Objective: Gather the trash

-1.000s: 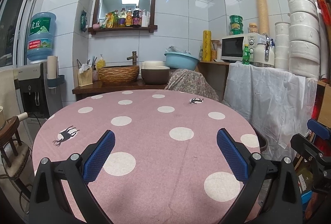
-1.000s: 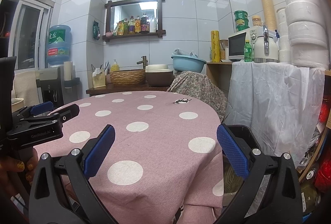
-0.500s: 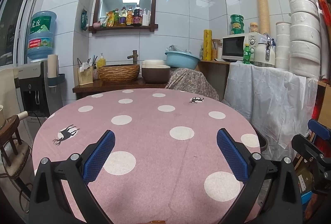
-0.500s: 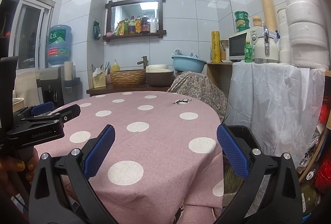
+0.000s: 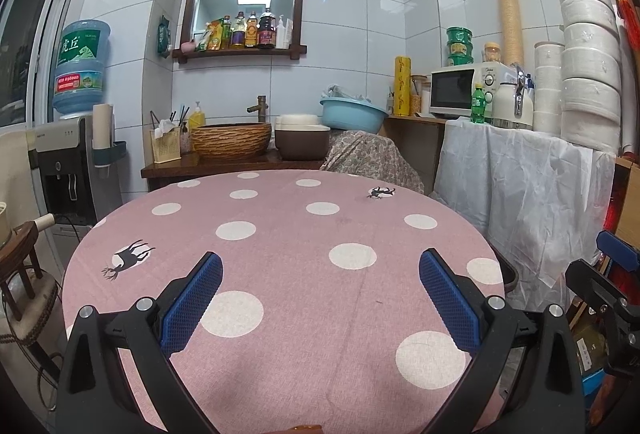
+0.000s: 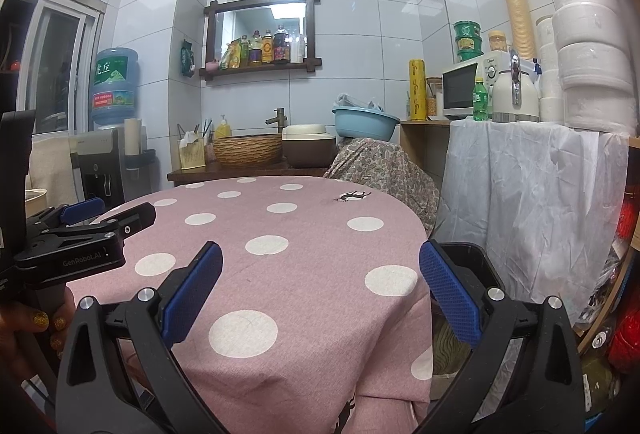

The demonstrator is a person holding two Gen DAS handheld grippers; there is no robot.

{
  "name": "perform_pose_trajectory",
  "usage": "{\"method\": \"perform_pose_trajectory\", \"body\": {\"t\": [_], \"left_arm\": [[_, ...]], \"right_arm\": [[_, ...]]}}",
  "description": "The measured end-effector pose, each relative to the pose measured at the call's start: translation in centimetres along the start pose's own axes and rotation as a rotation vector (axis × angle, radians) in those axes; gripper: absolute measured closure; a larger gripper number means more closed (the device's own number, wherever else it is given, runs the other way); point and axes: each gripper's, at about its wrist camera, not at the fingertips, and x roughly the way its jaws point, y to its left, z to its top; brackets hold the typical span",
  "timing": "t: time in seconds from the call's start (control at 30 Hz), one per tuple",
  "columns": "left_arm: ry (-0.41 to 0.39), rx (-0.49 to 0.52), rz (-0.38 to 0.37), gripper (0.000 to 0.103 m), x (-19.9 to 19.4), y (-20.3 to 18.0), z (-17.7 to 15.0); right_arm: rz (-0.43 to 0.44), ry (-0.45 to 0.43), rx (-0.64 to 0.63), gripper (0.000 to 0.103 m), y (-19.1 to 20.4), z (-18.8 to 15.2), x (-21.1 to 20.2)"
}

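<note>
Trash bin (image 5: 511,276), just its dark rim, is peeking out at four o'clock past the pink dotted tabletop (image 5: 280,234) in the left wrist view, where I am holding my left gripper (image 5: 320,298) with jaws spread wide, pinching nothing. In the right wrist view my right gripper (image 6: 320,298) is hovering, jaws spread and bare too, with the black bin sitting at four o'clock just beside the tabletop's edge.

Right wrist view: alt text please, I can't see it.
Open right hand-held gripper hovers empty over a round table with a pink dotted cloth; no trash shows on it. The left hand-held gripper shows at the left, a black bin beside the table.
</note>
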Motion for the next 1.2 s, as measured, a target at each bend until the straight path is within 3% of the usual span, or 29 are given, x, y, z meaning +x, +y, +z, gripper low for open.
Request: {"method": "perform_pose_trajectory", "body": {"t": [1.2], "left_arm": [[-0.004, 0.000, -0.007, 0.005, -0.32, -0.62, -0.23]], "right_arm": [[0.004, 0.003, 0.001, 0.006, -0.10, -0.02, -0.12]]}}
